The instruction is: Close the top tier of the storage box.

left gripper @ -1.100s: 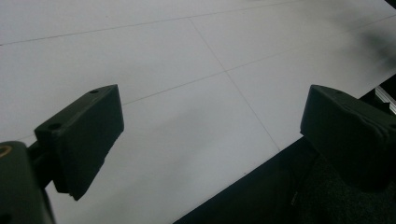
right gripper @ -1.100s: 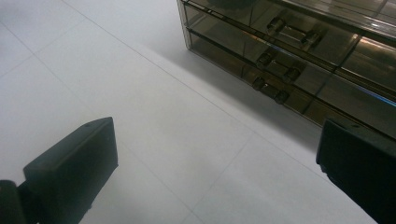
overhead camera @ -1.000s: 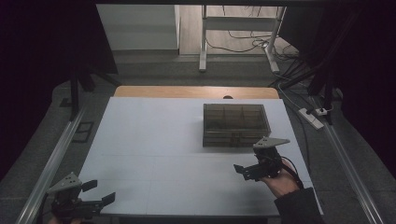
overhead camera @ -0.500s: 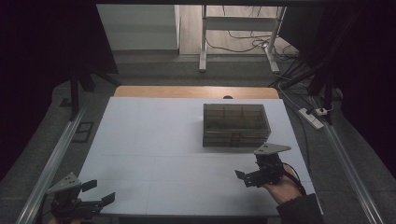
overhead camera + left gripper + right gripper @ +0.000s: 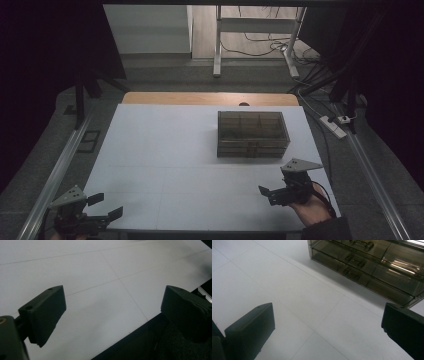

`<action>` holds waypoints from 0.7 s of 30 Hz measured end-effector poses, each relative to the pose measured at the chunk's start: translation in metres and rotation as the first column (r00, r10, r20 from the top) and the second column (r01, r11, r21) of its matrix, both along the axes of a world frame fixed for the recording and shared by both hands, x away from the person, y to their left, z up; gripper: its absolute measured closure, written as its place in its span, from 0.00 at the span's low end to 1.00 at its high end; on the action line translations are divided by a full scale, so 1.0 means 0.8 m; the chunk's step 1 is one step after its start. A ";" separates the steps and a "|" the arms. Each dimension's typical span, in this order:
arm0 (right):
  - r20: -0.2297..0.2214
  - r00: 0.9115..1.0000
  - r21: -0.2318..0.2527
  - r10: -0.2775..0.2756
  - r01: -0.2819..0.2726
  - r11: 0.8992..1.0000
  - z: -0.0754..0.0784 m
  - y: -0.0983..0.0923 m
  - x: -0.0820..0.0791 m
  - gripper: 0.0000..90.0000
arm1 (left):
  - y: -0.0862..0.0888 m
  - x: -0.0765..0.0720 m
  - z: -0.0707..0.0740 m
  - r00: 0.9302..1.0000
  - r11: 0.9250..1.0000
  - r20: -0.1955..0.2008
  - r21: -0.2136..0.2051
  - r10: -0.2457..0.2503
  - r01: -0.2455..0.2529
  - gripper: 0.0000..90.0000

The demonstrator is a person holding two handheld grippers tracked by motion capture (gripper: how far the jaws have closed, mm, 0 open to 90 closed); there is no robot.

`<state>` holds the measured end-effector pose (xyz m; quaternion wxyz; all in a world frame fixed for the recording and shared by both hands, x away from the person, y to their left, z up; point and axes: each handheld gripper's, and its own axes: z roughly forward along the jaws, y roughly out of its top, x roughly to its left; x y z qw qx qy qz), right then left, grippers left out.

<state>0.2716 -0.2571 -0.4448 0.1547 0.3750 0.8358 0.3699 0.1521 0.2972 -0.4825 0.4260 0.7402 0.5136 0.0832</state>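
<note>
A smoky clear plastic drawer box [image 5: 252, 134] stands right of centre on the white table [image 5: 170, 150]; its stacked drawers with small handles [image 5: 362, 262] all look pushed in. My right gripper [image 5: 270, 194] hovers open near the front right of the table, a short way in front of the box, nothing between its jaws. My left gripper [image 5: 105, 206] is open at the table's front left corner, over the front edge, jaws wide apart and empty.
A wooden strip [image 5: 210, 98] borders the table's far edge. Metal rails [image 5: 55, 175] run along both sides. A power strip [image 5: 334, 126] and cables lie on the floor at the right. A desk frame [image 5: 255, 35] stands beyond the table.
My right gripper has drawn back toward the front edge, away from the drawer box. The left gripper has barely shifted.
</note>
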 end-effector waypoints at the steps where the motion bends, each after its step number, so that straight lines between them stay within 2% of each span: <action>1: -0.002 1.000 0.004 -0.004 0.004 1.000 0.000 -0.001 -0.001 0.00 | 0.000 0.000 0.000 1.000 1.000 -0.001 -0.002 0.000 0.000 0.06; 9: 0.010 0.999 0.017 -0.041 0.041 0.999 0.000 -0.013 -0.011 0.00 | 0.001 -0.001 0.000 1.000 1.000 0.009 -0.009 0.010 -0.010 0.05; 16: 0.014 0.998 0.041 -0.063 0.062 0.997 0.002 -0.025 -0.020 0.00 | 0.002 -0.003 0.001 0.999 1.000 0.032 0.013 0.023 -0.023 0.05; 21: 0.016 0.997 0.045 -0.070 0.069 0.997 0.002 -0.030 -0.025 0.00 | 0.002 -0.003 0.001 0.999 1.000 0.032 0.019 0.022 -0.022 0.05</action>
